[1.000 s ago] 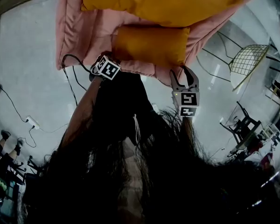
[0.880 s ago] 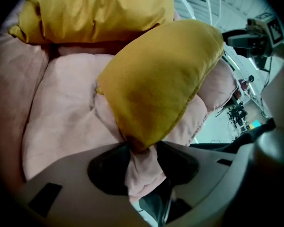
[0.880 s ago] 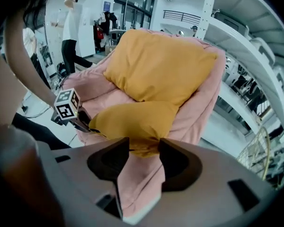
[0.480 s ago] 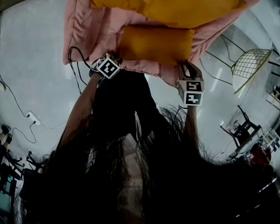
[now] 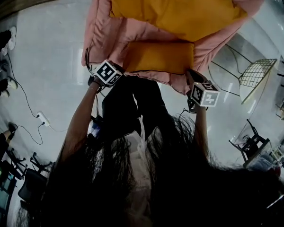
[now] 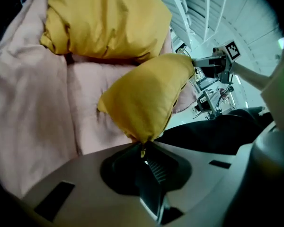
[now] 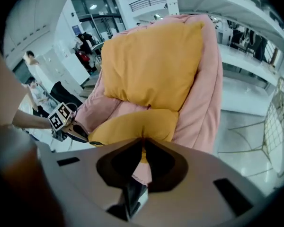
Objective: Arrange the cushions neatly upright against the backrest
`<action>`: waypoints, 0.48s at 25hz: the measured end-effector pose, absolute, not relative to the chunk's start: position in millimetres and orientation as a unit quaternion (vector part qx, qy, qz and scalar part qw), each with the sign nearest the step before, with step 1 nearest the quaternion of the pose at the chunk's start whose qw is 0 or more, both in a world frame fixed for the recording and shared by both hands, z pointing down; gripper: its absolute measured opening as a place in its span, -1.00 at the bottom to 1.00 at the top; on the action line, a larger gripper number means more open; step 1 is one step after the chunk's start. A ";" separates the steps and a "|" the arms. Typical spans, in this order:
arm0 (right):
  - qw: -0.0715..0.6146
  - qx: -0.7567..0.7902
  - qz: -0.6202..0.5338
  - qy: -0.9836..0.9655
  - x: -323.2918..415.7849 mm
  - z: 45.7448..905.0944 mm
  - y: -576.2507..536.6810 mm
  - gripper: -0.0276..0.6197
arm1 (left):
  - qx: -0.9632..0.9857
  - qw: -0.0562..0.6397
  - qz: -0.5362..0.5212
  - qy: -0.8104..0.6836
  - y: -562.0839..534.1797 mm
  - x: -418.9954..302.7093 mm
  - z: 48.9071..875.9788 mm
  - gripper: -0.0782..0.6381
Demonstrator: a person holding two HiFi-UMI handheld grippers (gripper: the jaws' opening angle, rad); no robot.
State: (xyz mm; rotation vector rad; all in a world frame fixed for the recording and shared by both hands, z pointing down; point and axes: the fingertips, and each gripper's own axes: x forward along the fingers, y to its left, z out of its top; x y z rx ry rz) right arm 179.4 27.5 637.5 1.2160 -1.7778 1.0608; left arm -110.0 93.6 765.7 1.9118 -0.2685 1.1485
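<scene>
We have the small yellow cushion (image 5: 158,56) strung between both hands. Its long axis runs across the seat of the pink armchair (image 5: 103,34), with one end at each gripper. The left gripper (image 6: 143,148) has just closed its fingers (image 6: 154,170) onto a corner, and the right gripper (image 7: 143,143) has just closed onto the opposite edge. The large yellow cushion (image 5: 175,8) leans on the backrest (image 7: 210,46) directly beyond, so we judge the coming lift goes up and away from us.

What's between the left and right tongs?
The small yellow cushion: left tongs and right tongs have just been closing, each pinching one end. Head view shows it.
</scene>
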 end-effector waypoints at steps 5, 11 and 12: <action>0.286 0.469 0.534 -0.642 167.4 653.4 30.2 -0.78 | 0.764 0.470 0.411 -0.164 62.6 -141.3 724.7 -0.65; 0.164 0.498 0.611 -0.593 163.0 672.9 2.5 -0.79 | 0.741 0.539 0.248 -0.316 -31.7 -159.6 695.7 -0.68; 0.134 0.496 0.622 -0.592 158.2 675.4 -5.7 -0.81 | 0.733 0.554 0.215 -0.331 -47.4 -156.4 693.4 -0.69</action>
